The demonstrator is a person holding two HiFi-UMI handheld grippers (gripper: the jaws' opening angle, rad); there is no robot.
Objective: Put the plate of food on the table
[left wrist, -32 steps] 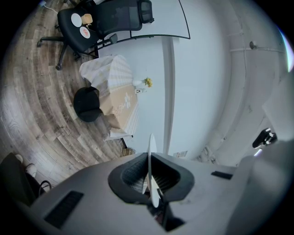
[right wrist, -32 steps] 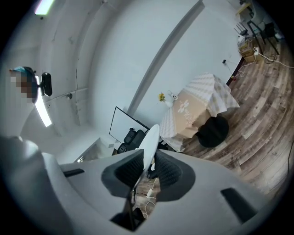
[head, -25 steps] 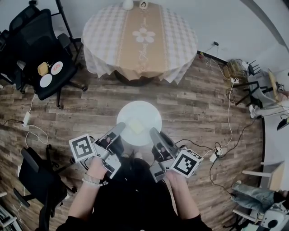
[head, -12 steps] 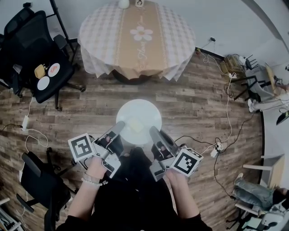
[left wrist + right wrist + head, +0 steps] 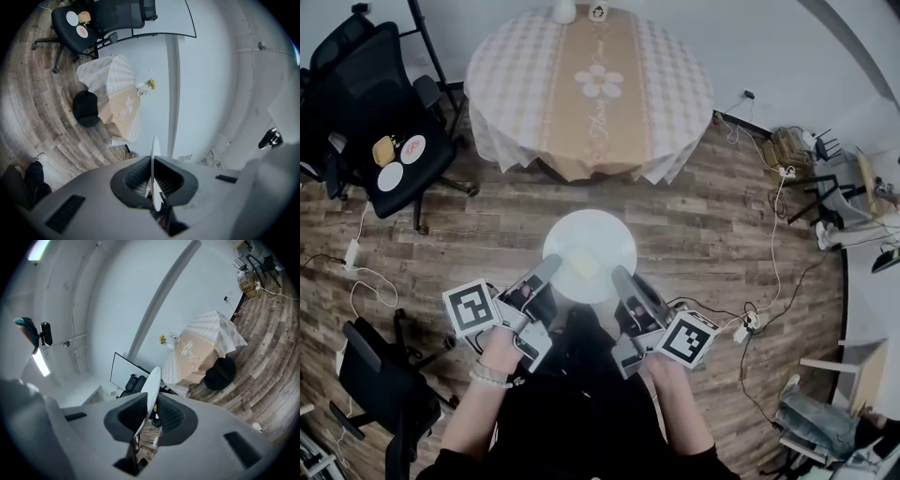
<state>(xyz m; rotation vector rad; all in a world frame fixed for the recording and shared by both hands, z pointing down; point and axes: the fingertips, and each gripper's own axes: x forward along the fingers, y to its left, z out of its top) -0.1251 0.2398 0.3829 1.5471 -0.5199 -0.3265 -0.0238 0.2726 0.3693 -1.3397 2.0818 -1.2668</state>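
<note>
A white plate [image 5: 589, 255] with a pale yellow piece of food [image 5: 584, 263] hangs over the wooden floor, short of the round table [image 5: 516, 66] with its checked cloth and beige flower runner. My left gripper [image 5: 551, 269] is shut on the plate's near-left rim and my right gripper [image 5: 620, 276] on its near-right rim. In the left gripper view the plate [image 5: 154, 154] shows edge-on, pinched in the left gripper [image 5: 153, 180], with the table [image 5: 112, 89] ahead. In the right gripper view the plate's rim [image 5: 151, 383] is likewise clamped in the right gripper [image 5: 149, 416].
A white vase [image 5: 565, 9] and a small figure stand at the table's far edge. A black office chair [image 5: 356, 112] at the left carries small plates and a yellow item. Cables [image 5: 773, 234] trail across the floor at the right. Another black chair [image 5: 375, 375] stands at lower left.
In the head view the table has drawn slightly nearer. Both grippers hold the plate as before, level between them.
</note>
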